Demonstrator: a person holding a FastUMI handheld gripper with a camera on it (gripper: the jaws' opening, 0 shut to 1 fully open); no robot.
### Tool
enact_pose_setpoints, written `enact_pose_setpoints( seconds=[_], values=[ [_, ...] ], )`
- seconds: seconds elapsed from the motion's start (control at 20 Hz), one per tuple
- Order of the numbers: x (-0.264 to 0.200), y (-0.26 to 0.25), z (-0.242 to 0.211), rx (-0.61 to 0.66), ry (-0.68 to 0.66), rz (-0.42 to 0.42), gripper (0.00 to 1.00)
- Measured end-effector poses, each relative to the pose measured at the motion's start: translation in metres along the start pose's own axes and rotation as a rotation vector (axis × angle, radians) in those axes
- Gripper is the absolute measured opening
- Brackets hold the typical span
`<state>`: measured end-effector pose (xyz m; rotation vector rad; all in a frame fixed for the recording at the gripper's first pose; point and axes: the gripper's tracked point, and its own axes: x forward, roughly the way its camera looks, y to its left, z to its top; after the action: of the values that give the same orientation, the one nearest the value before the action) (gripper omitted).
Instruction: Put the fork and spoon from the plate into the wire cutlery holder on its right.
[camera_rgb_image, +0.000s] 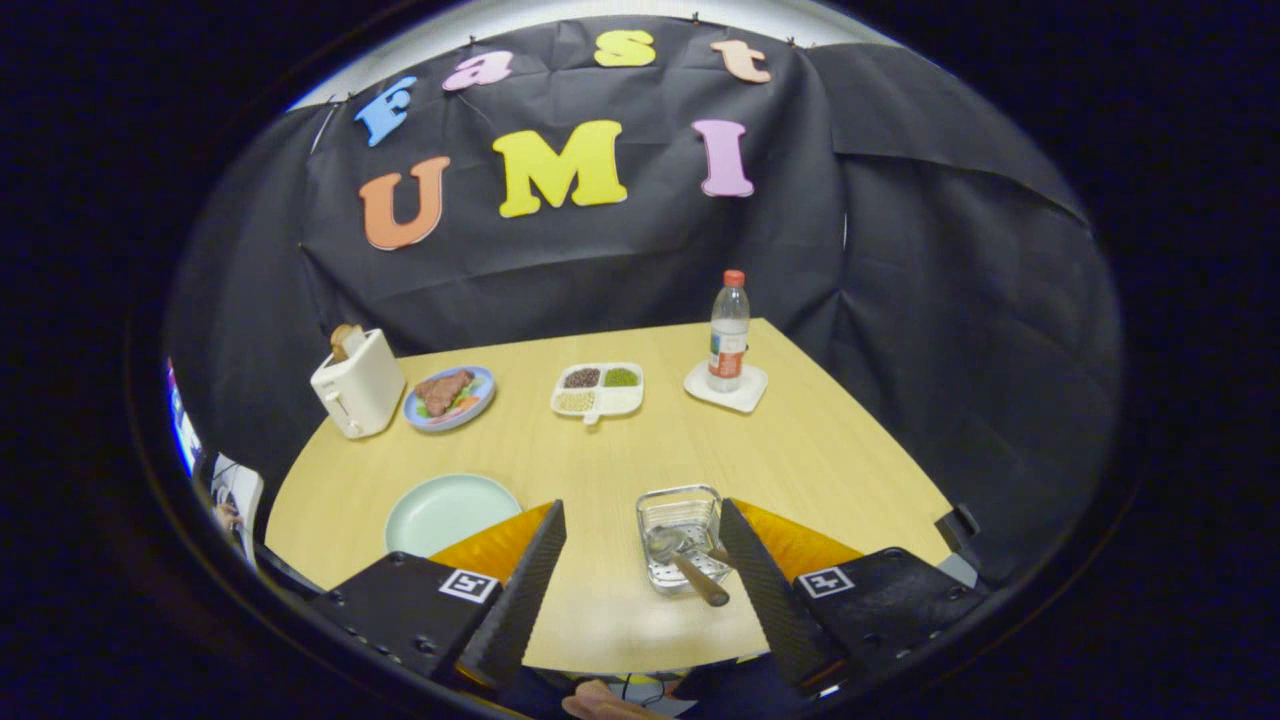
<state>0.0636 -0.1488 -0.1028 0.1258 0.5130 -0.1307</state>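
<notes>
Spread wide, the gripper (640, 570) holds nothing; between its 2 fingers sits the small wire cutlery holder (682, 536) on the pale wooden table (800, 450), a wooden-handled spoon (688, 565) lying in it; left of it rests the pale green round plate (448, 512), bare.

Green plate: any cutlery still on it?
No. The green plate lies bare, while the spoon rests in the wire holder between the open claw fingers.

The wire cutlery holder (681, 536), spoon (686, 562) inside, stands right of the plate (447, 513), between the wide-apart gripper (640, 565) fingers.
</notes>
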Motion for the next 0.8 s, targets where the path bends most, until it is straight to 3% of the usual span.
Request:
enact_pose_setpoints(
  seconds=[0.35, 0.55, 0.8],
  values=[
    [-0.073, 0.066, 0.014, -0.089, -0.265, 0.056, 0.96],
    [-0.119, 0.095, 0.012, -0.051, -0.358, 0.121, 0.95],
    [-0.154, 0.105, 0.01, -0.062, -0.424, 0.13, 0.95]
  ],
)
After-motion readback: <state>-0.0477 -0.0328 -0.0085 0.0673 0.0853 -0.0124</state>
